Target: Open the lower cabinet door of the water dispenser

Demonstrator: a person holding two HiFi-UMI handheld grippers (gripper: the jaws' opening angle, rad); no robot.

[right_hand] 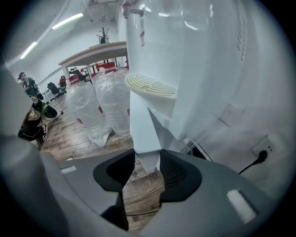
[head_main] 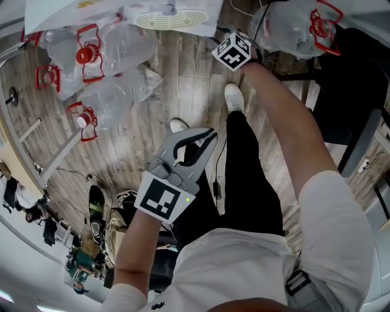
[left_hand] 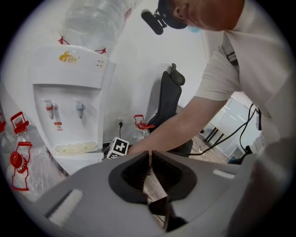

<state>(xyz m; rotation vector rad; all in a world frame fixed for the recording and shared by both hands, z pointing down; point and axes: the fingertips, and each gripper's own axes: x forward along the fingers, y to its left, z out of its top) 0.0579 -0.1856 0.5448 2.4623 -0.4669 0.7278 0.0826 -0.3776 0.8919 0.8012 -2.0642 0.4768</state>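
Note:
The white water dispenser (left_hand: 69, 92) stands by the wall, its drip tray (right_hand: 152, 85) just above the lower cabinet door (right_hand: 144, 125). In the right gripper view the door shows edge-on as a white panel, and it looks slightly swung out from the cabinet. My right gripper (right_hand: 147, 159) is shut on the door's edge. In the head view only that gripper's marker cube (head_main: 231, 50) shows, down beside the dispenser (head_main: 173, 18). My left gripper (head_main: 201, 139) hangs over the person's legs, well back from the dispenser, shut with nothing in it.
Several empty water bottles with red handles (head_main: 113, 67) lie on the wooden floor left of the dispenser, and one more (head_main: 292, 24) lies to its right. A black office chair (left_hand: 169, 102) stands to the right. A wall socket with a plug (right_hand: 261, 157) is behind the dispenser.

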